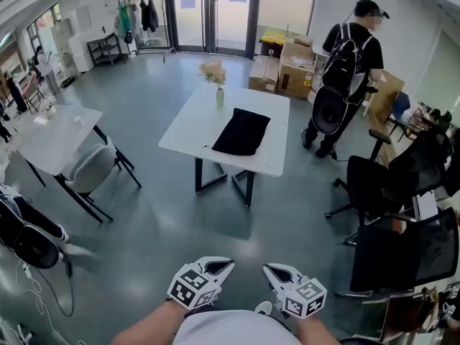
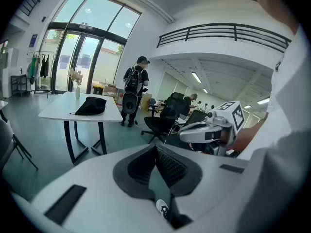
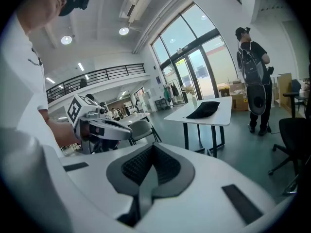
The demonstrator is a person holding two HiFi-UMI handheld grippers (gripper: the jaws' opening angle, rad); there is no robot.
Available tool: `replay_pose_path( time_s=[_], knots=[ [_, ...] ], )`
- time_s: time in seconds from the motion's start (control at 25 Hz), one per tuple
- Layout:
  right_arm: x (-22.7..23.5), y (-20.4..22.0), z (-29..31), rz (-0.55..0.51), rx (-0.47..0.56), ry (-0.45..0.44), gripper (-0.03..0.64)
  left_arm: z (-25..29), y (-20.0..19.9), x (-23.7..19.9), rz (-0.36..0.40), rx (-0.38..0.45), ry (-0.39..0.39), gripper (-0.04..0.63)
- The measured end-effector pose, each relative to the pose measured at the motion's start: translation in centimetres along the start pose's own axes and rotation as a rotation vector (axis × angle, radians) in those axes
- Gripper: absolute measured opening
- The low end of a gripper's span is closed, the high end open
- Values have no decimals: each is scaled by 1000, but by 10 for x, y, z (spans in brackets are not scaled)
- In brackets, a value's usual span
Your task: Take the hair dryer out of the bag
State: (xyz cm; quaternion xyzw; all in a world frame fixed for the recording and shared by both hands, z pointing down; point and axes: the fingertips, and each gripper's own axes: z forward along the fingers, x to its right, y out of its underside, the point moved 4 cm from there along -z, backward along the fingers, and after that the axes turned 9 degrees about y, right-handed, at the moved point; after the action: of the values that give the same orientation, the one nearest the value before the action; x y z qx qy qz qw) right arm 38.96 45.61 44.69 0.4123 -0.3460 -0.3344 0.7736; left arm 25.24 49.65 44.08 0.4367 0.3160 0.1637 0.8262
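A black bag (image 1: 241, 132) lies flat on the white table (image 1: 190, 128) in the middle of the room, far ahead of me; no hair dryer shows. The same bag (image 2: 90, 106) is small in the left gripper view, and the bag (image 3: 204, 109) shows again in the right gripper view. My left gripper (image 1: 220, 267) and right gripper (image 1: 273, 271) hang close to my body at the bottom of the head view, both shut with nothing between the jaws. Each is well short of the table.
A vase of flowers (image 1: 217, 81) stands at the table's far end. A person with a backpack (image 1: 346, 70) stands right of the table near cardboard boxes (image 1: 291, 70). Black office chairs (image 1: 381, 192) crowd the right side. A second table with a grey chair (image 1: 90, 169) is at left.
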Motion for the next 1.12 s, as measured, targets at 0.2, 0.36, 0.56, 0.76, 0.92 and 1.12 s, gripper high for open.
replay_pose_path(
  time_s=[0.2, 0.36, 0.56, 0.76, 0.92, 1.12],
  knots=[
    [-4, -2, 3, 0, 3, 1, 15, -3, -2, -2, 9, -4, 7, 14],
    [-6, -2, 5, 5, 2, 5, 15, -6, -3, -2, 12, -3, 11, 14],
    [-2, -5, 6, 48, 29, 22, 15, -7, -1, -4, -1, -13, 10, 14],
    [-9, 1, 12, 32, -24, -2, 17, -7, 5, -8, -27, -50, 6, 14],
    [-17, 3, 21, 29, -55, -7, 17, -14, 8, -17, -30, -58, 4, 14],
    [-31, -2, 42, 26, -77, 0, 17, -32, 9, -35, -23, -60, -1, 14]
  ],
)
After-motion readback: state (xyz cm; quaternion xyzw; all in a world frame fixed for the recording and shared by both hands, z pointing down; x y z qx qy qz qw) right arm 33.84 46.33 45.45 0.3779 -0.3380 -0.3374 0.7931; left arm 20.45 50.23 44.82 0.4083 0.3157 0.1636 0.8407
